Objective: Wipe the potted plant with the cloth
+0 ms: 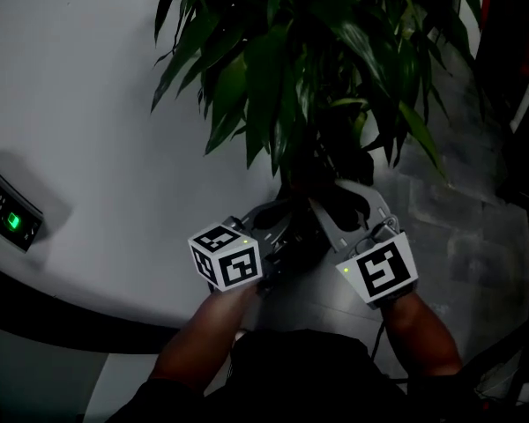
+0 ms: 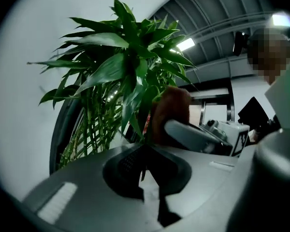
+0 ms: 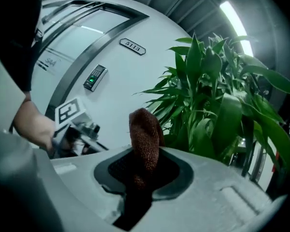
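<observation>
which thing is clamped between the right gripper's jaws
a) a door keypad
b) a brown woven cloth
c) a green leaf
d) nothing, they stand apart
b: in the right gripper view the right gripper is closed on a brown woven cloth that sticks up between its jaws beside the potted plant; the leaf appears pinched in the left gripper instead.
</observation>
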